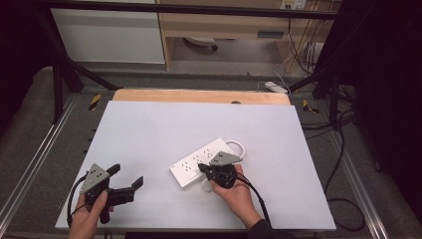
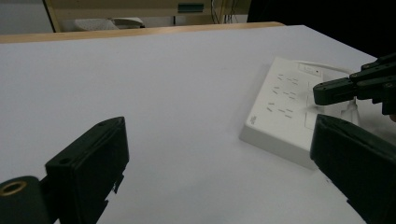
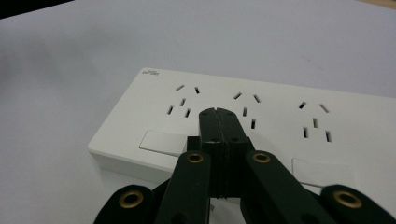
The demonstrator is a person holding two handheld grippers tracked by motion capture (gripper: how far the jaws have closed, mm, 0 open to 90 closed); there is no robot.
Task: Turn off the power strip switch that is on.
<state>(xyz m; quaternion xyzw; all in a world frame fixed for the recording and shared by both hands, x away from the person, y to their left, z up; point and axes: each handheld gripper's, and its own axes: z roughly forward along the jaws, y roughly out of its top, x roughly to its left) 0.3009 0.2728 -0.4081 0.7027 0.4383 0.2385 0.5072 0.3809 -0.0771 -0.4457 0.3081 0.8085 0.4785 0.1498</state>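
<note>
A white power strip (image 1: 196, 163) lies slantwise on the white table top (image 1: 164, 129), its white cable (image 1: 239, 146) looping at the far end. My right gripper (image 1: 203, 169) hovers over the strip's near long edge, jaws pressed together with nothing between them. In the right gripper view its tips (image 3: 218, 114) sit above the sockets of the strip (image 3: 285, 116). My left gripper (image 1: 127, 176) rests open at the front left, well apart from the strip. In the left gripper view its jaws (image 2: 219, 135) frame bare table, with the strip (image 2: 280, 112) and the right gripper (image 2: 327, 91) off to the right.
A wooden strip (image 1: 199, 96) borders the table's far edge. Metal frame rails (image 1: 30, 159) run along both sides. Black cables (image 1: 343, 199) trail on the floor at the right, and a white socket block (image 1: 276, 87) lies on the floor behind the table.
</note>
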